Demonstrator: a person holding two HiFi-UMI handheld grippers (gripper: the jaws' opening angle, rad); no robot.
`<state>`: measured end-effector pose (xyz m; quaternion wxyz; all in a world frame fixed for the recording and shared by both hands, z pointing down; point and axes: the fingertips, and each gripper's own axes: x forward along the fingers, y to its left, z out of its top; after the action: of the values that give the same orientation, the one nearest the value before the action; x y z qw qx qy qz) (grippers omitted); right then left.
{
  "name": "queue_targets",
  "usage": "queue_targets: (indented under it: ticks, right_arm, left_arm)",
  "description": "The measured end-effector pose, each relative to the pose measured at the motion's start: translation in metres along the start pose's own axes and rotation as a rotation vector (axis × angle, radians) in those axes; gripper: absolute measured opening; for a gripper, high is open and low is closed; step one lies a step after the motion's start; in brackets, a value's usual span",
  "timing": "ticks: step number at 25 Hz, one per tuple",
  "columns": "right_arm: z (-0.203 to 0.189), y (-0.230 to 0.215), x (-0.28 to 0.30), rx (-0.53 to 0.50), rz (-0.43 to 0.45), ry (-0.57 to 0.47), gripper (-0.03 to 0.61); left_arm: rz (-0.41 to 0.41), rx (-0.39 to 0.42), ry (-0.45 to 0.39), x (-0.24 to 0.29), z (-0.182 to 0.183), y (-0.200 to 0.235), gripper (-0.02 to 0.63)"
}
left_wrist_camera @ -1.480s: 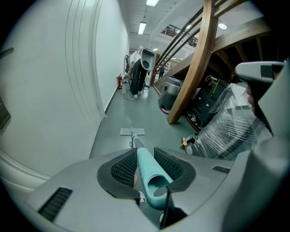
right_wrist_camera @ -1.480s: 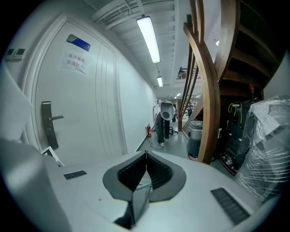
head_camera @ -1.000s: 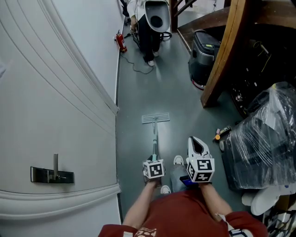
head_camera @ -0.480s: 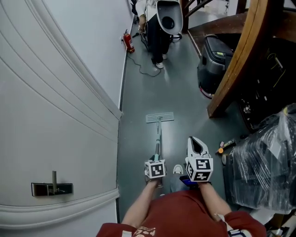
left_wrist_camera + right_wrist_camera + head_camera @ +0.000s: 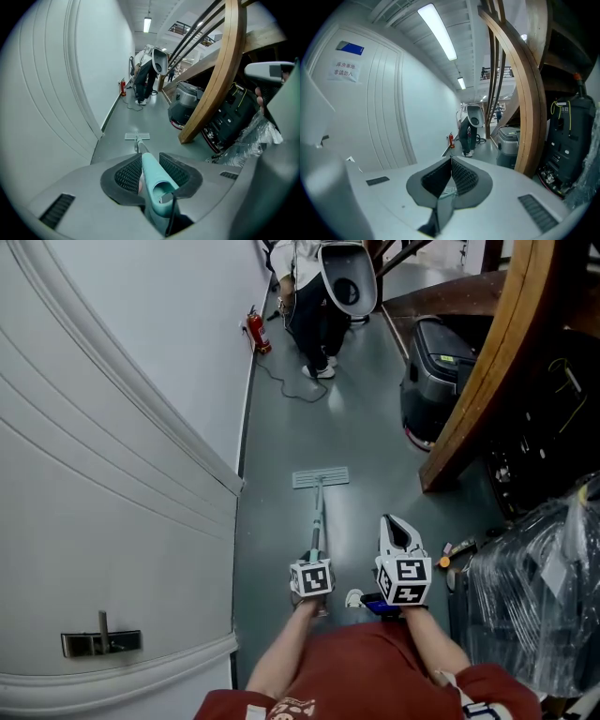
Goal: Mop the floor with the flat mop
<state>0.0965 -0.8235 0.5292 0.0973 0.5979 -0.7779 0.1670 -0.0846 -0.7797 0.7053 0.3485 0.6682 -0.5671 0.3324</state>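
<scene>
The flat mop lies out in front of me, its pale head [image 5: 320, 478] flat on the grey floor and its teal handle [image 5: 316, 531] running back to my left gripper [image 5: 314, 561]. In the left gripper view the mop head [image 5: 137, 136] sits small beyond the jaws. That left gripper [image 5: 151, 161] is shut on the teal handle [image 5: 154, 180], which passes between the ribbed pads. My right gripper [image 5: 397, 529] hovers beside it, a little to the right, apart from the mop. In its own view the right gripper [image 5: 451, 161] has its pads meeting with nothing held.
A white panelled wall [image 5: 112, 456] with a metal handle [image 5: 101, 643] runs along the left. Ahead are a red fire extinguisher [image 5: 255, 332], a floor cable [image 5: 281, 381] and a bent-over person [image 5: 314, 306]. A grey machine [image 5: 436, 381], a curved wooden beam [image 5: 487, 362] and a plastic-wrapped bundle [image 5: 534, 606] crowd the right.
The view has crept forward along the corridor: the wrapped bundle has slid toward the lower right and my shoe has dropped lower in frame. Both grippers keep their hold and spacing.
</scene>
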Motion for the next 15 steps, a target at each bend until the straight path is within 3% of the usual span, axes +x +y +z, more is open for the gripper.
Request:
queue_targets:
  ticks: [15]
  right_arm:
    - [0.025,0.007,0.079,-0.03,0.023,0.026,0.018]
  left_arm:
    - [0.019,-0.003,-0.008,0.048,0.069,0.019,0.132]
